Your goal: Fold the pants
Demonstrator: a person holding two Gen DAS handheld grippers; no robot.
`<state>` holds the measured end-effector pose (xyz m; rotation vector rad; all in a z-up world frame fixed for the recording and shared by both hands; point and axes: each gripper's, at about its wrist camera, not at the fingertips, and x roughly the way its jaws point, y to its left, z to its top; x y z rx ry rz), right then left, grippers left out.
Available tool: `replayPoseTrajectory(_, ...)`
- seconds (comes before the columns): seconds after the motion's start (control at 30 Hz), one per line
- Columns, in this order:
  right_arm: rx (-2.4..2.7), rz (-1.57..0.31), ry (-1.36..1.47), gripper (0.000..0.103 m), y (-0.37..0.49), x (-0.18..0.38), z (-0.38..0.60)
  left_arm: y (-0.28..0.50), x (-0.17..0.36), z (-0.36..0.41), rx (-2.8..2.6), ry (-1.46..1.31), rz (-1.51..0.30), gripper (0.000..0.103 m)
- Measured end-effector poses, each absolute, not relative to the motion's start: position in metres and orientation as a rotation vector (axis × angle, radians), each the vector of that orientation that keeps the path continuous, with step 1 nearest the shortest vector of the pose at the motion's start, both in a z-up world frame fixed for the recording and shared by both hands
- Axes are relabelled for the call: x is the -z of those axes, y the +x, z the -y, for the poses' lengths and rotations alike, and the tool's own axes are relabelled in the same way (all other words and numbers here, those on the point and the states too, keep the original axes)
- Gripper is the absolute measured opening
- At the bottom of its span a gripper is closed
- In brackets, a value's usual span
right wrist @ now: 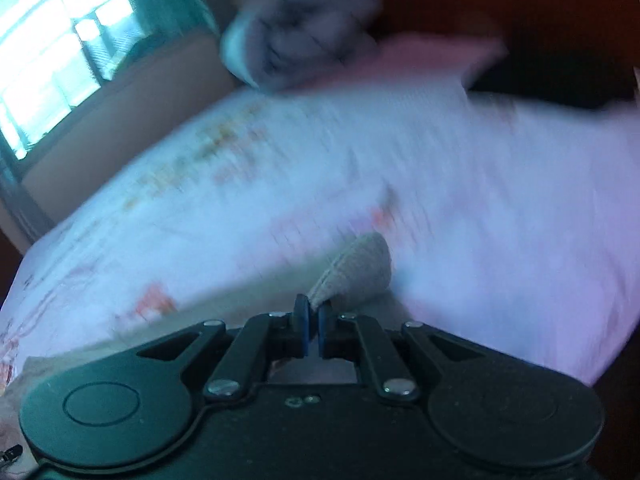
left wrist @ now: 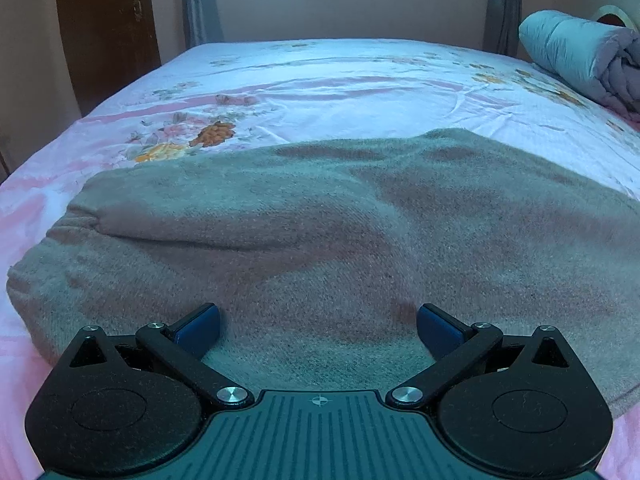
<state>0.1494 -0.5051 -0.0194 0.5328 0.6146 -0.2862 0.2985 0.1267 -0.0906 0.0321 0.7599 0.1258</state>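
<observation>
Right gripper: its two blue-padded fingers are clenched on a fold of the pants, which bunches up just past the tips.
Left gripper: its two fingers are spread wide and released, nothing between the pads; they hover just over the near part of the pants.
Pants: one pair, grey-brown and fuzzy, lying across the near side of the bed; in the left view they fill the foreground, with a rounded fold at the left end.
Bed: one, covered with a pink and white sheet printed with flowers.
Quilt: one rolled bundle, pale blue and grey, at the far right of the bed.
Window: one, bright, on the wall beyond the bed.
Door: one dark brown panel, far left.
Hard to make out: the right view is smeared by motion blur, so the sheet's pattern and the quilt are only vague shapes there.
Cut off: the pants run out of the left view at the right edge, and the gripper bodies hide their near edge; I cannot tell legs from waistband.
</observation>
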Motion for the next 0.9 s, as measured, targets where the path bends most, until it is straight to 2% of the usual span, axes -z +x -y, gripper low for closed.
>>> replayPoseTrajectory(0.07,0.283,-0.624,0.597,0.000,0.145,0.035,0.512,0.299,0.090,-0.127,-0.124,0.031,-0.764,0.103)
replayPoseTrajectory(0.17,0.268,-0.595,0.634,0.000,0.148,0.023,0.510,0.299,0.091,-0.128,-0.121,0.030,-0.763,0.103)
replayPoseTrajectory(0.37,0.087,-0.356,0.551,0.000,0.168,-0.076,0.488,0.297,0.091,-0.128,-0.123,0.026,-0.757,0.103)
replayPoseTrajectory(0.47,0.046,-0.265,0.530,0.000,0.153,-0.098,0.481,0.296,0.091,-0.129,-0.121,0.022,-0.754,0.103)
replayPoseTrajectory(0.53,0.081,-0.286,0.568,0.000,0.144,-0.076,0.490,0.295,0.092,-0.128,-0.122,0.023,-0.748,0.103)
replayPoseTrajectory(0.67,0.235,-0.551,0.800,0.000,0.145,0.044,0.530,0.295,0.093,-0.128,-0.124,0.028,-0.741,0.103)
replayPoseTrajectory(0.73,0.251,-0.574,0.914,0.000,0.134,0.083,0.541,0.295,0.092,-0.128,-0.123,0.029,-0.747,0.103)
replayPoseTrajectory(0.9,0.255,-0.512,0.944,0.000,0.131,0.084,0.535,0.297,0.093,-0.127,-0.125,0.031,-0.747,0.103)
